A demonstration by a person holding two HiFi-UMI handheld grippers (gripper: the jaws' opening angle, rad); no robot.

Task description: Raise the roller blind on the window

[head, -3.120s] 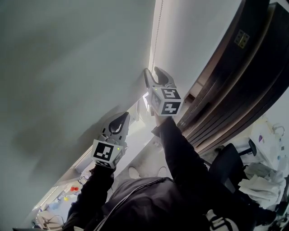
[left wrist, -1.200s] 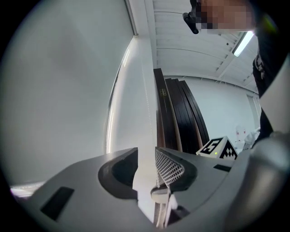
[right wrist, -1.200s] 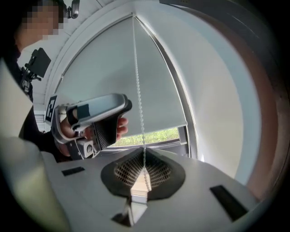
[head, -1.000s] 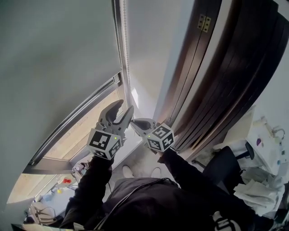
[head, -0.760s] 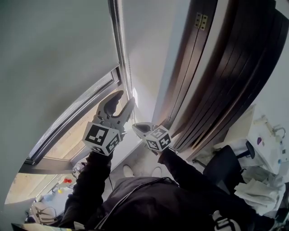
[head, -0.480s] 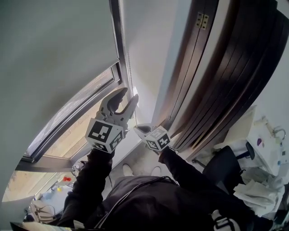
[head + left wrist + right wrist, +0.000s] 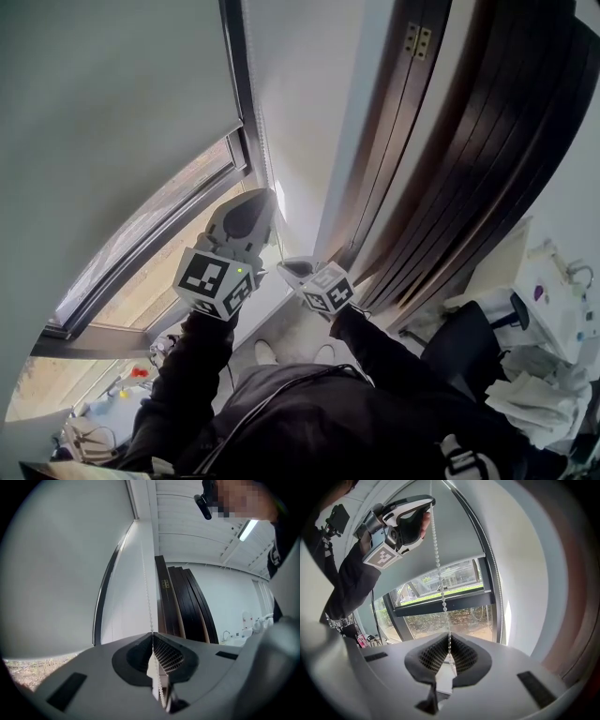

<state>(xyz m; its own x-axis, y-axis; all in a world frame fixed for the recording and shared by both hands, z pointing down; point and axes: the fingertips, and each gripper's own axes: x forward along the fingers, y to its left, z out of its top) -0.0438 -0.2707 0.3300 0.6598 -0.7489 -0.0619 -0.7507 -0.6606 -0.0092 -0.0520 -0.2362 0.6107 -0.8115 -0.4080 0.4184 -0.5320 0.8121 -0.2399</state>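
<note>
Roller blind: grey sheet filling upper left of head view, bottom edge partway up window, glass bare beneath.
Left gripper: centre frame, higher of pair; fingers have just been closing, now clamped on bead chain.
Right gripper: just lower right of left; fingers together, pinching same chain lower down.
Chain: straight between both grippers, beside window frame.

Stacked dark wooden panels rise at your right, a brass hinge near their top, a black chair at their foot, white bundles farther out from them.
</note>
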